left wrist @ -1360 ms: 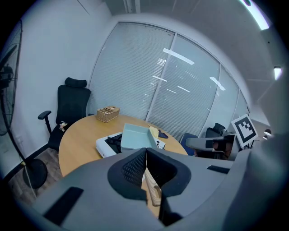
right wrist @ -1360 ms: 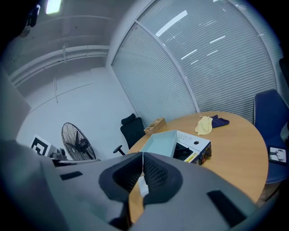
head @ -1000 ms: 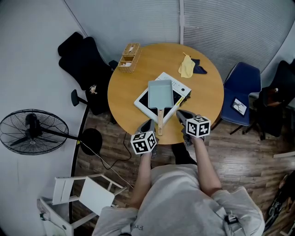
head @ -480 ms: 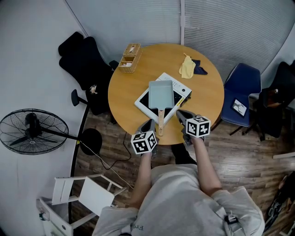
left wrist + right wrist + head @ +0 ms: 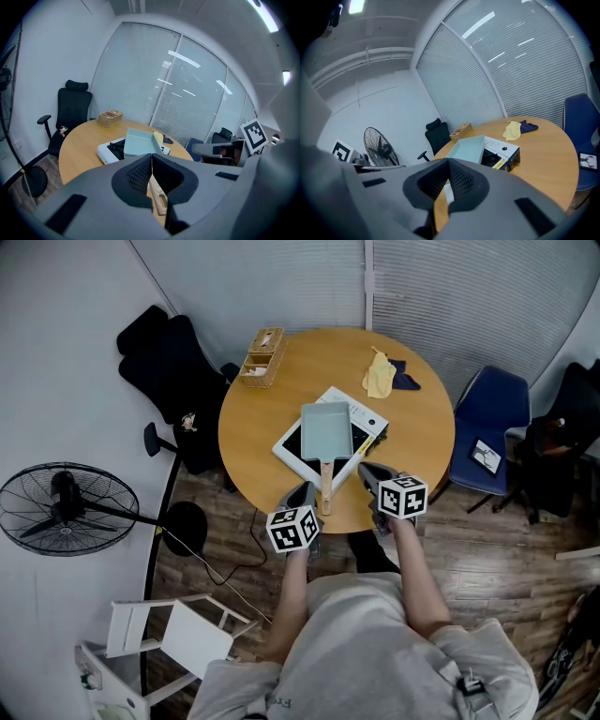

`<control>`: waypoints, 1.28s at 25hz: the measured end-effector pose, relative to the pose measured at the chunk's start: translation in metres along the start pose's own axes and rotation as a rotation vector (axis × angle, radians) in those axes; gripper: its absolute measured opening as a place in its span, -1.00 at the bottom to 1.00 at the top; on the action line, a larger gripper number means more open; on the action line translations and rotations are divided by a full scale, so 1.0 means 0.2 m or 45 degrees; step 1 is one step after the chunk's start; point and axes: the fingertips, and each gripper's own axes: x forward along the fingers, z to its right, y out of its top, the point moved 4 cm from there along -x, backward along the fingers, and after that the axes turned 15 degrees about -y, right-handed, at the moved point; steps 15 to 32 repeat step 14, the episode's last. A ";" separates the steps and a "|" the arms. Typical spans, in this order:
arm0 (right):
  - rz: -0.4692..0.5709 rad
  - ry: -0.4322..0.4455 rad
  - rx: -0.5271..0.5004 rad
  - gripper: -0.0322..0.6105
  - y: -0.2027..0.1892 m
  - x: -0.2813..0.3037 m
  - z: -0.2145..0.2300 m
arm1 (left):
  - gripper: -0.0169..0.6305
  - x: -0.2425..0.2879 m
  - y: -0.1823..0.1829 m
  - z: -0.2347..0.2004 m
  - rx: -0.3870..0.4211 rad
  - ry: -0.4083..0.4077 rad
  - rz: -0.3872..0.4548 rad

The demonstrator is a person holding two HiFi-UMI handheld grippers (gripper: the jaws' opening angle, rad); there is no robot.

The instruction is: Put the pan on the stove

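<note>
Left gripper point(image 5: 151, 165) and right gripper point(image 5: 447, 177) jaws closed, empty (pan point(image 5: 327, 430) on stove point(image 5: 362, 414))

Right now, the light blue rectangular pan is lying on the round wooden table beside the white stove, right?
No. The light blue rectangular pan lies on top of the white stove, not beside it; the stove stands on the round wooden table. The head view shows this.

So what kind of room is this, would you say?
Most likely an office meeting room, not a kitchen: a round wooden table, a black office chair beside it, and blinds across the far wall. The stove is a portable one that simply sits on the table.
</note>
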 end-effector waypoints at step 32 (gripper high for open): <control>0.009 -0.008 0.001 -0.83 0.00 0.00 0.01 | -0.86 0.01 0.00 0.00 0.005 -0.001 -0.008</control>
